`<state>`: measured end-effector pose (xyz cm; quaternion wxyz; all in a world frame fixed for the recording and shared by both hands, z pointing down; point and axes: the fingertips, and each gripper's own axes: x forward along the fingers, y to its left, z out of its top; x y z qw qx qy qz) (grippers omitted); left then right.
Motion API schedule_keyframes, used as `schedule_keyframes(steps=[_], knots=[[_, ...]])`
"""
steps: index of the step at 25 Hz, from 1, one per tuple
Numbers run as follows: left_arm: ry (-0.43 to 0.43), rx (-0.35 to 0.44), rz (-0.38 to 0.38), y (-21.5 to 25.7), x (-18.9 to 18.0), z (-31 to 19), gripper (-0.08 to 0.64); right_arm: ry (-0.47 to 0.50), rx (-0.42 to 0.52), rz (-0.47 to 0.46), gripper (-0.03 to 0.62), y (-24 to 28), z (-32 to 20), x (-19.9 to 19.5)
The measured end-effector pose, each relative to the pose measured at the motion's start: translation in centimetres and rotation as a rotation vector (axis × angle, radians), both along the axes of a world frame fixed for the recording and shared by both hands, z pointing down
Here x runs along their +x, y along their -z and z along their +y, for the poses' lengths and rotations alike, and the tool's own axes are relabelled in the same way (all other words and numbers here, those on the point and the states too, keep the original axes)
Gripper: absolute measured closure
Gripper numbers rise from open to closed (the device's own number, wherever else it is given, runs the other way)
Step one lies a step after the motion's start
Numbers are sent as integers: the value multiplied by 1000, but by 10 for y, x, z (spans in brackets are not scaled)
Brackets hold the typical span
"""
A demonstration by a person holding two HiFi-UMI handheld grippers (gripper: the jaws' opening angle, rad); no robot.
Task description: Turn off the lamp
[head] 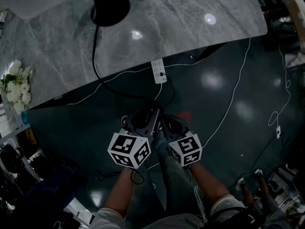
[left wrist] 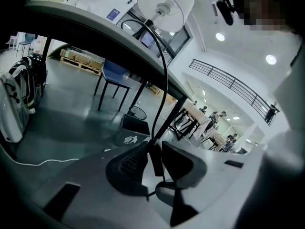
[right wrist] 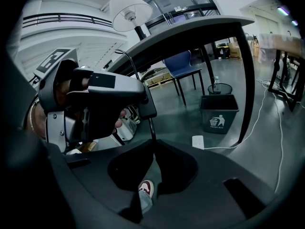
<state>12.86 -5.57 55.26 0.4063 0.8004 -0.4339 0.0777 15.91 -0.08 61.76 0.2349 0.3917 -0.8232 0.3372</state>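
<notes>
Left tool [left wrist: 155,146], right tool [right wrist: 153,140], one cord [head: 93,56]

Dark-grey L gripper [head: 152,112] & R gripper [head: 166,122] w/ b&w marker cubes [head: 129,150]; pale short sleeves [head: 107,218], jeans [head: 174,175].

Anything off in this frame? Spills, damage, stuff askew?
Nothing spilled or broken. Only oddities: the black lamp cord hangs off the table edge, and white cables with a power strip sprawl loose across the floor.
</notes>
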Motion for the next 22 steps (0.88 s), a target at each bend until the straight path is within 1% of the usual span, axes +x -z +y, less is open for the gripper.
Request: schedule_keyframes(steps=[3,7,13,22], knots=[[-14,14,12,3,2,1,472,-6,7,1,580,-1,0,3],[-8,28,31,8,2,4,471,-10,9,2,580,2,-1,4],[32,34,13,8,-6,12,469,-5,22,2,578,6,0,1],[36,8,-7,-6,-12,32,469,-18,0,7,578,-8,12,1]])
